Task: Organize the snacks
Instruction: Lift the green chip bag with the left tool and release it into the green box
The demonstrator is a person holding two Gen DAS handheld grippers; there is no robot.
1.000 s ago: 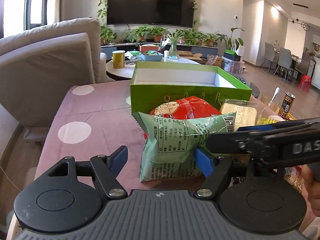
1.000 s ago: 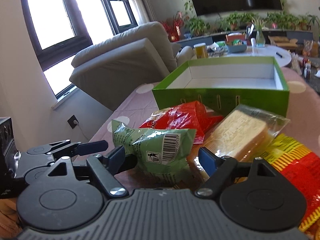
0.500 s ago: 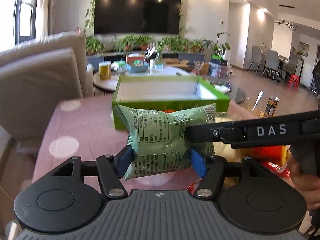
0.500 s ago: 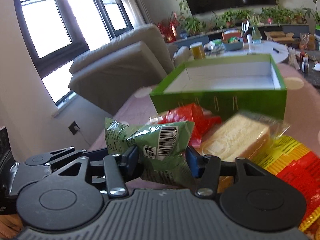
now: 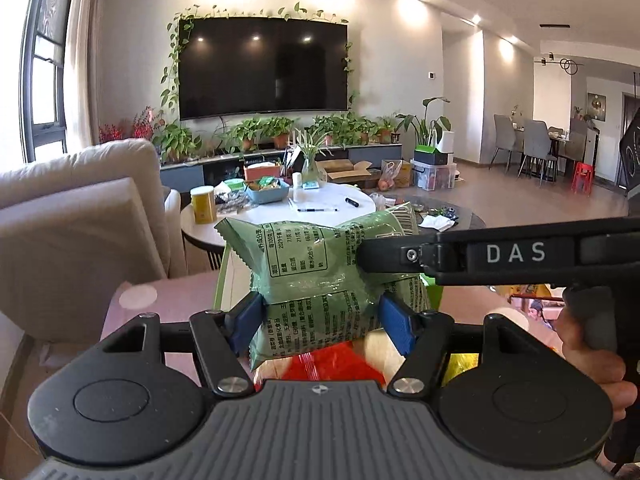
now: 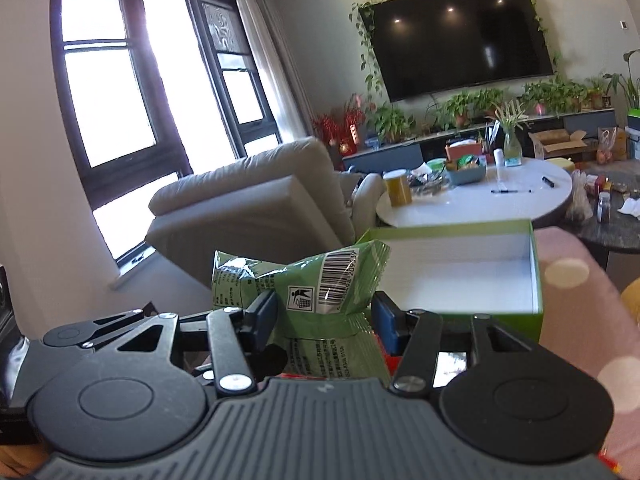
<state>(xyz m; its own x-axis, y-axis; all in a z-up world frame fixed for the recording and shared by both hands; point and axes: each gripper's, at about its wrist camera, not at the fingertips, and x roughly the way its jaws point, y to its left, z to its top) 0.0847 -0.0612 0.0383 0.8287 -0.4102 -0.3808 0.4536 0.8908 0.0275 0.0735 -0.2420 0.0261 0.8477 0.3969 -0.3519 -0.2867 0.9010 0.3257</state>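
pink dotted tablecloth (image 6: 568, 280), beige sofa (image 6: 256, 208), wall television (image 5: 262, 68)

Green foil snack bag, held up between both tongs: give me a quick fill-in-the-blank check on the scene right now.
1. The green foil snack bag is clamped by ____ tongs at once.
2. The white-lined green cardboard box behind it holds ____ snacks.
3. The pads of the left tongs are coloured ____.

Missing words: both; no; blue
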